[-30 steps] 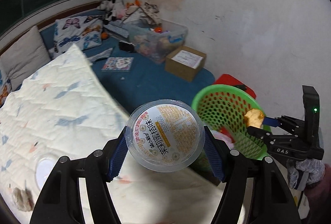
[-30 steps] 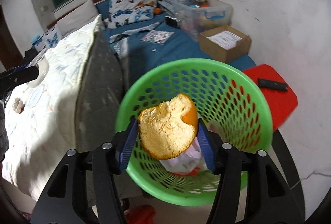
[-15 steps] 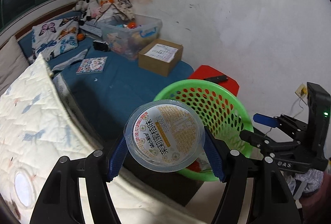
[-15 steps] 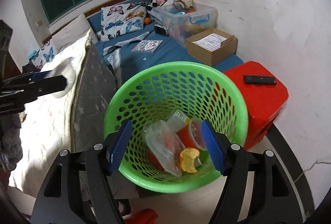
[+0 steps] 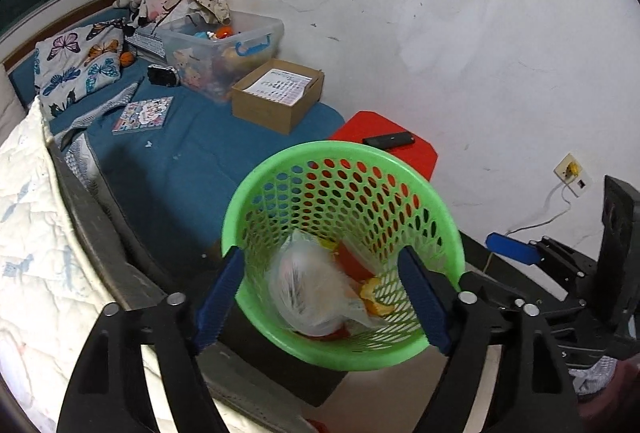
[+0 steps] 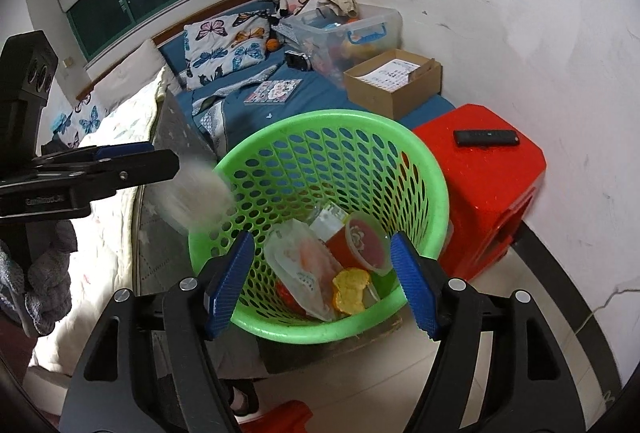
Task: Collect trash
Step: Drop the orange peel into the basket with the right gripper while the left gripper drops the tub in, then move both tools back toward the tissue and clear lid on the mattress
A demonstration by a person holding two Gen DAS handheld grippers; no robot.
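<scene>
Right wrist alone shows cup (image 6: 200,193) blurred midair.

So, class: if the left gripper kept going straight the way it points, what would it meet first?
Probably the blurred plastic cup inside the green basket, between the open left gripper fingers; depth is unclear.

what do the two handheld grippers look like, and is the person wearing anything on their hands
Both the left gripper and right gripper have glossy black plastic fingers with cut-out slots, silver screw heads and ribbed blue pads. Seen from the side, the left gripper carries a boxy black housing with round sockets and faint white lettering on its body. The hand holding it wears a grey knitted glove.
</scene>
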